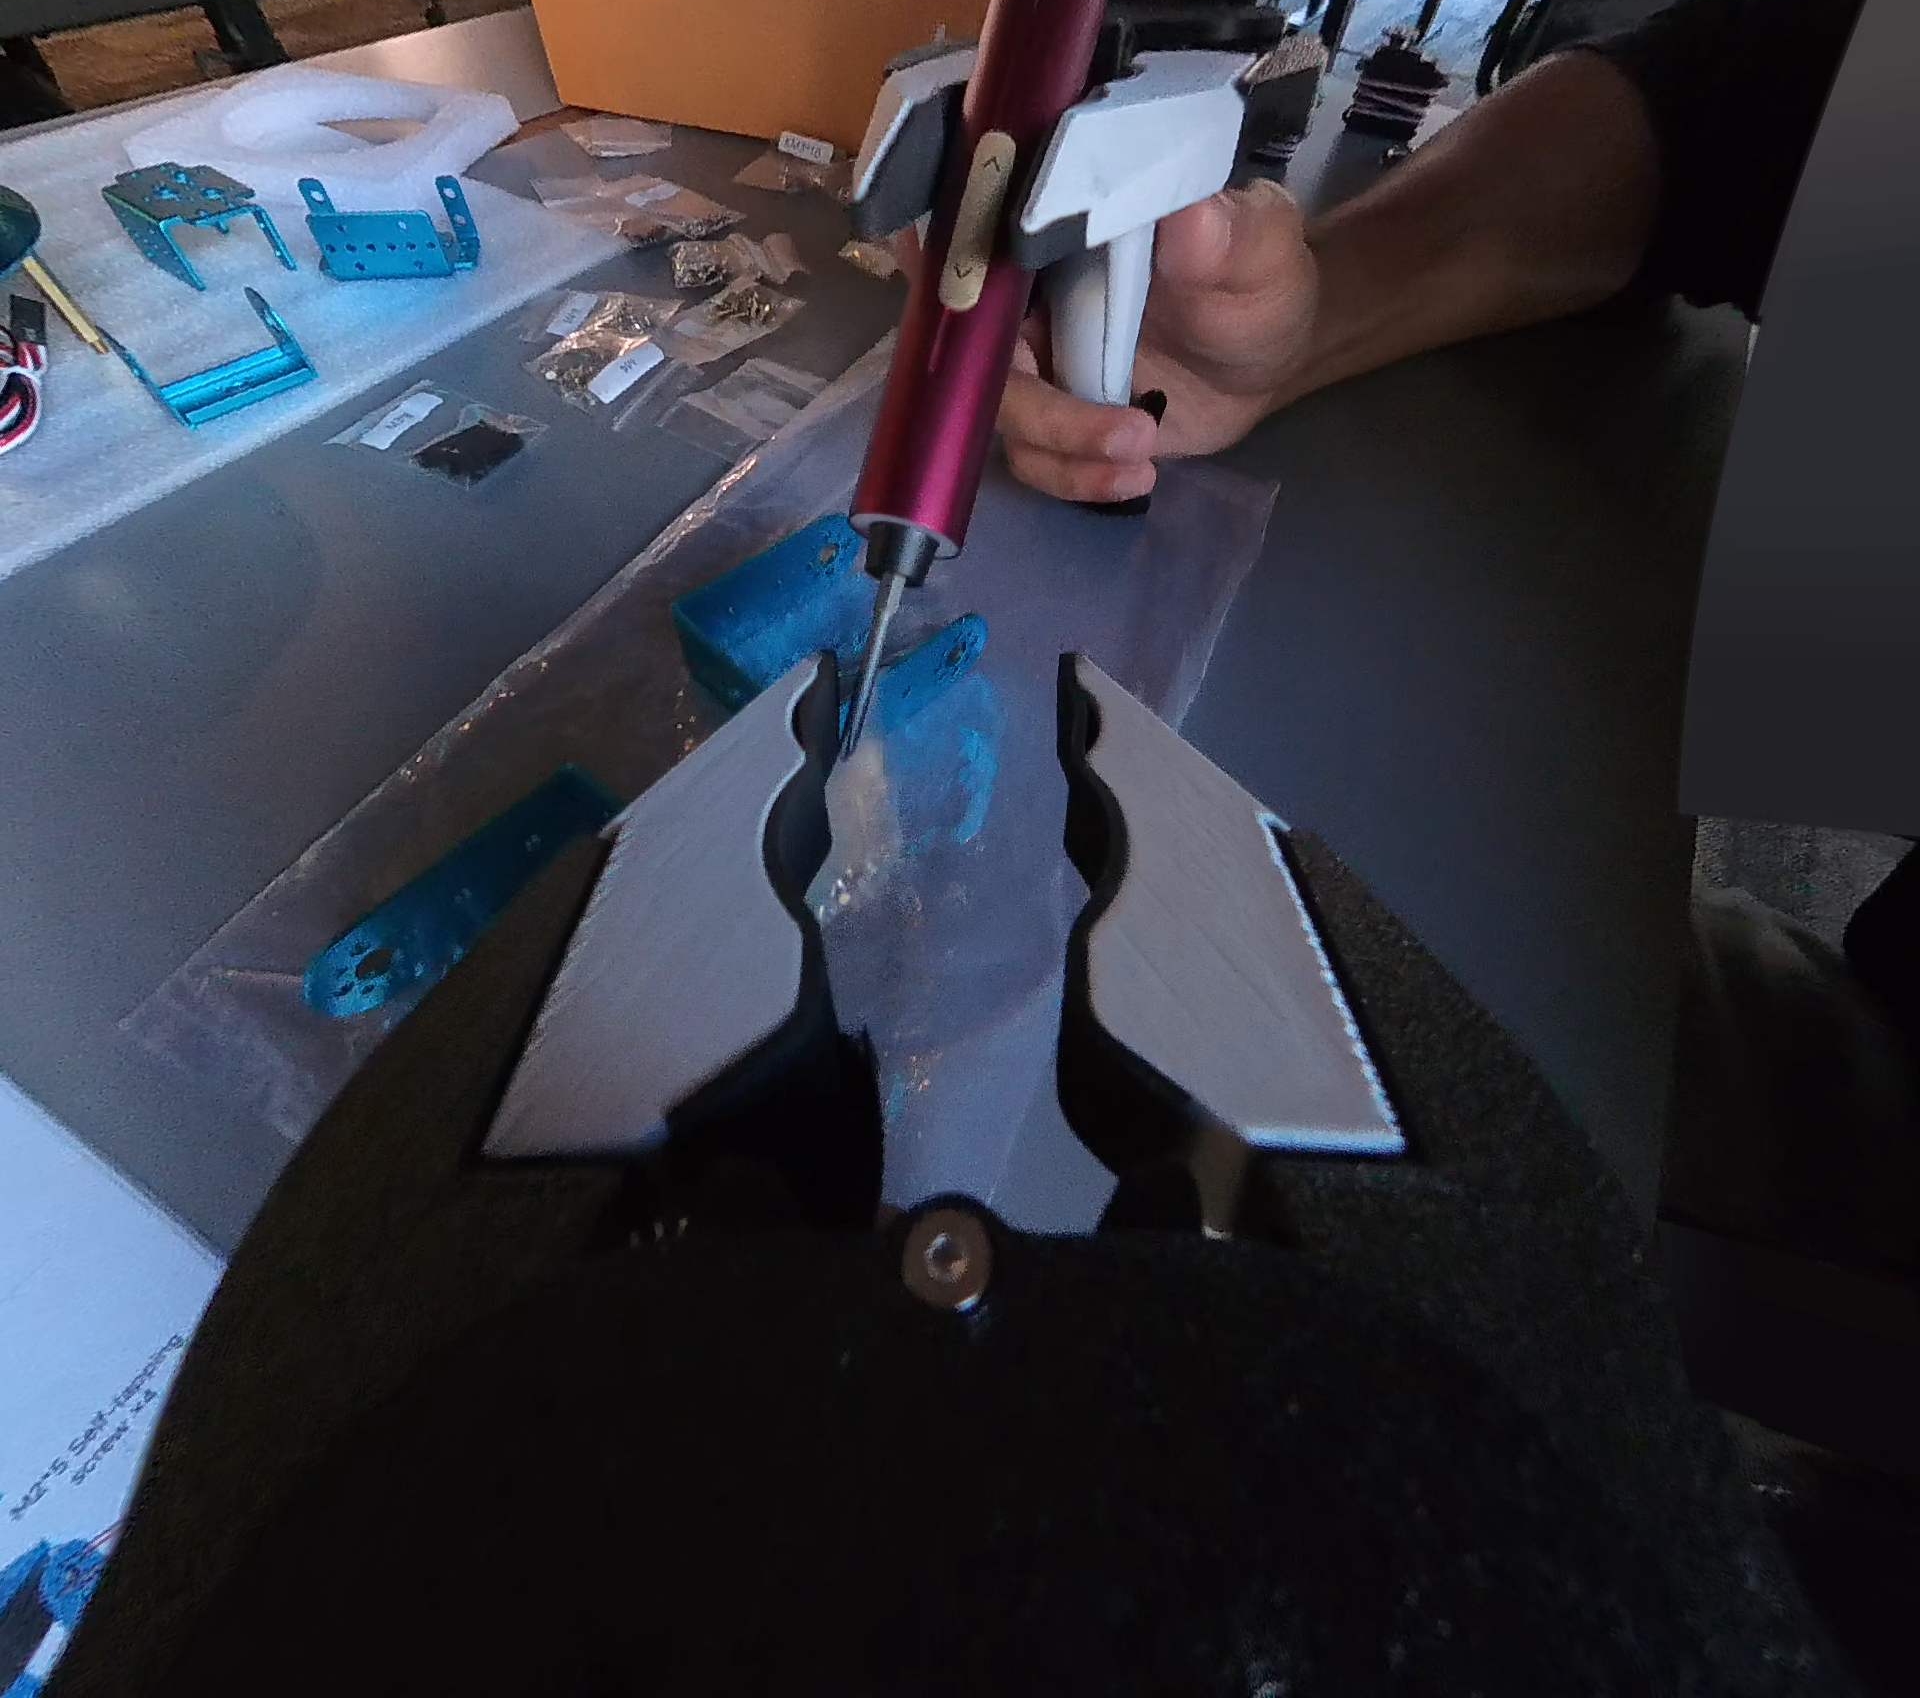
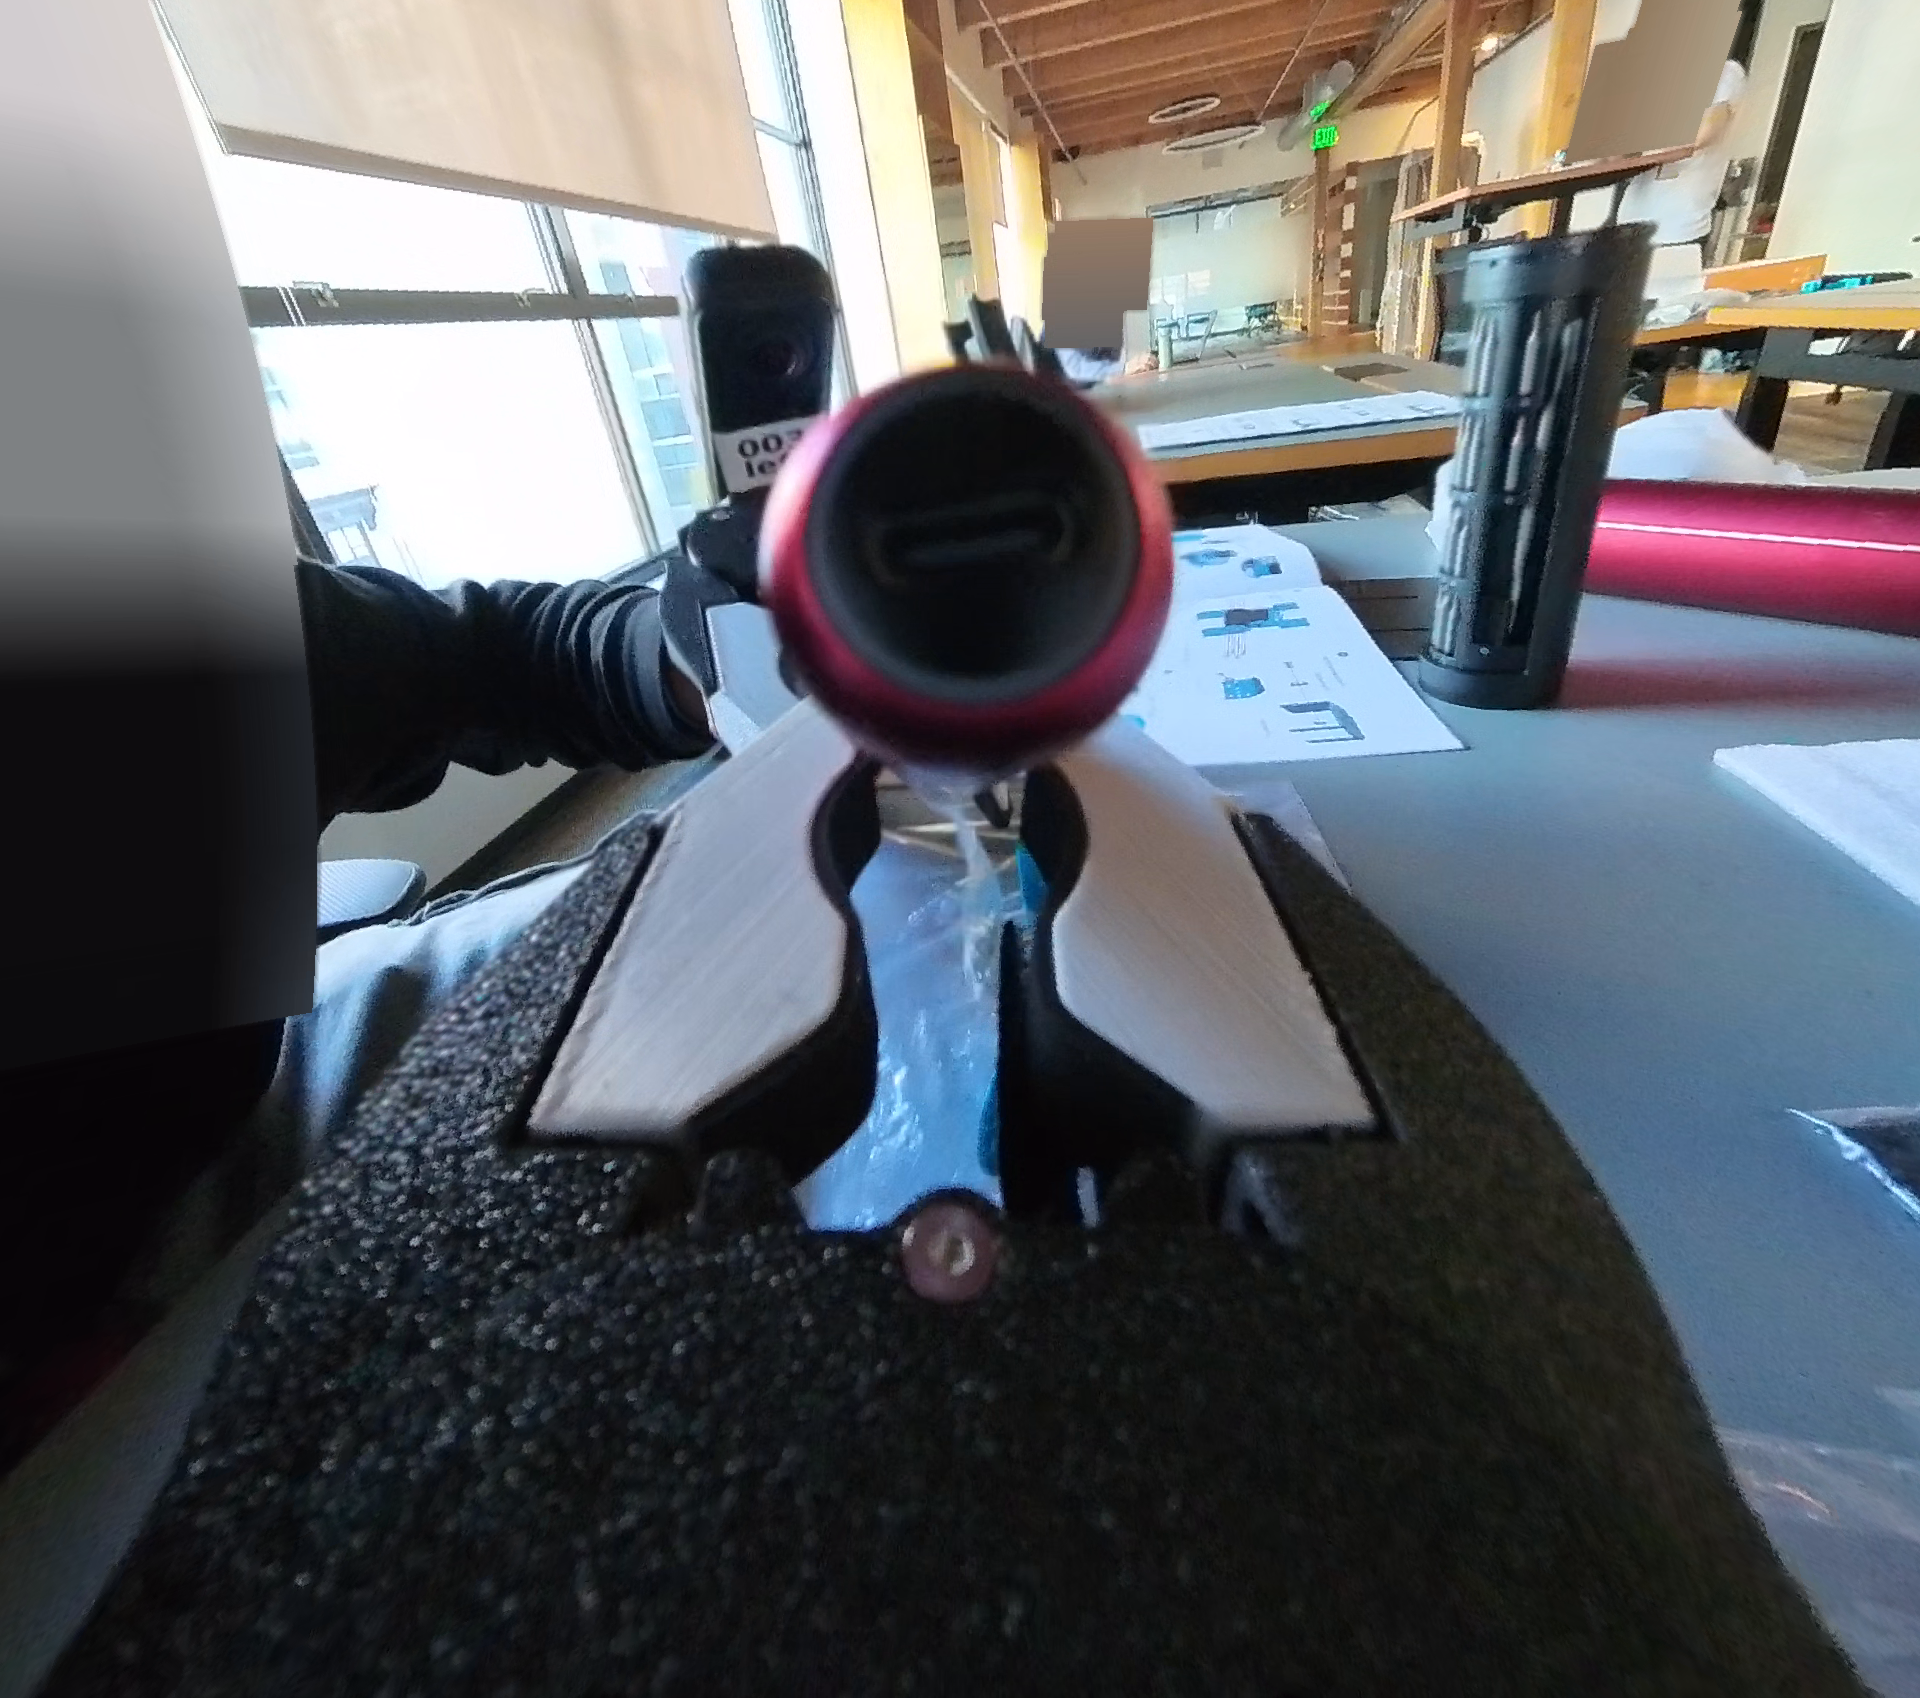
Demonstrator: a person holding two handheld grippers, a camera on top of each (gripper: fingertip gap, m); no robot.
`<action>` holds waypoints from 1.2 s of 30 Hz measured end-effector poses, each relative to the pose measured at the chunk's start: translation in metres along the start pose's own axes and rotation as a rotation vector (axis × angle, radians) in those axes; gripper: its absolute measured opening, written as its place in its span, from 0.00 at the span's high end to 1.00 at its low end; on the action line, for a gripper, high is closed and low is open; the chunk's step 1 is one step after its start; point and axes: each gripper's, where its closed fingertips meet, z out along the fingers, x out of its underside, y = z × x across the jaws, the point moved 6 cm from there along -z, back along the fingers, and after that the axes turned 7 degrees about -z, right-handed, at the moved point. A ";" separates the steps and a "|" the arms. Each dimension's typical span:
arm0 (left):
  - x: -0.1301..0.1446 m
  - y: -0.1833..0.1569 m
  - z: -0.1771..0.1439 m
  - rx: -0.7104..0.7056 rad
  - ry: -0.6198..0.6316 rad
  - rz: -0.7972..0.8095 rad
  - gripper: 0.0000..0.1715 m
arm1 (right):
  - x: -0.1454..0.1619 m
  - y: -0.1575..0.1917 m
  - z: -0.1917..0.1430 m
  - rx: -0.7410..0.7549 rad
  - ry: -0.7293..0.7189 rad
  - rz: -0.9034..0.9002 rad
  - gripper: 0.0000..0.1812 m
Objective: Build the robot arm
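My right gripper (image 1: 982, 194) is shut on a red pen-shaped electric screwdriver (image 1: 935, 360) and holds it nearly upright, bit down. The thin bit (image 1: 868, 672) points at a clear plastic bag (image 1: 1101, 588) that lies flat on the grey table. In the bag are a blue metal U-bracket (image 1: 769, 620) and a long blue bracket (image 1: 457, 900). My left gripper (image 1: 945, 682) is open, low over the bag, with the bit just beside its left finger (image 1: 717, 817). In the right wrist view the screwdriver's rear end (image 2: 966, 568) fills the middle between my right gripper's (image 2: 945, 775) fingers.
More blue brackets (image 1: 208, 214) lie on white foam at the left, with small bags of screws (image 1: 623, 360) and a cardboard box (image 1: 748, 17) behind. A black cylindrical bit holder (image 2: 1527, 464), a red tube (image 2: 1756, 557) and instruction sheets (image 2: 1309, 692) lie on the table's other side.
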 end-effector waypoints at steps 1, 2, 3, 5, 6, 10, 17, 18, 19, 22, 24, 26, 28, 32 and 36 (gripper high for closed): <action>0.002 0.000 -0.001 -0.007 0.014 0.007 0.76 | 0.001 0.001 0.001 -0.001 0.014 -0.003 0.89; 0.003 -0.001 -0.001 -0.013 0.028 0.014 0.76 | 0.002 0.001 0.002 -0.003 0.027 -0.006 0.89; 0.005 -0.002 -0.002 -0.020 0.044 0.019 0.76 | 0.003 0.002 0.003 0.000 0.046 -0.010 0.89; 0.008 -0.001 -0.002 -0.043 0.073 0.033 0.76 | 0.007 0.003 0.006 0.017 0.096 -0.036 0.89; 0.009 -0.001 -0.003 -0.047 0.078 0.042 0.75 | 0.008 0.005 0.007 0.017 0.113 -0.055 0.89; 0.013 0.003 -0.008 -0.072 0.093 0.047 0.76 | 0.007 0.010 0.007 0.017 0.124 -0.088 0.89; 0.030 0.005 -0.032 -0.112 0.250 0.190 0.76 | 0.004 0.010 0.003 0.006 0.088 -0.073 0.88; 0.032 0.005 -0.037 -0.121 0.276 0.216 0.76 | 0.004 0.011 0.003 -0.005 0.088 -0.071 0.88; 0.032 0.007 -0.042 -0.142 0.289 0.250 0.76 | 0.004 0.013 0.003 -0.016 0.091 -0.073 0.88; 0.031 0.005 -0.057 -0.138 0.294 0.278 0.78 | 0.006 0.019 0.006 -0.057 0.112 -0.093 0.88; 0.030 0.007 -0.067 -0.166 0.289 0.288 0.78 | 0.006 0.024 0.007 -0.068 0.118 -0.120 0.88; 0.033 0.007 -0.078 -0.168 0.289 0.259 0.78 | 0.005 0.029 0.008 -0.089 0.106 -0.143 0.88; 0.043 0.009 -0.084 -0.194 0.331 0.262 0.78 | 0.005 0.034 0.010 -0.092 0.111 -0.175 0.89; 0.056 0.010 -0.083 -0.201 0.339 0.358 0.81 | 0.001 0.053 0.025 -0.076 0.159 -0.293 0.88; 0.054 0.015 -0.070 -0.113 0.323 0.371 0.82 | 0.012 0.072 0.044 -0.072 0.268 -0.429 0.88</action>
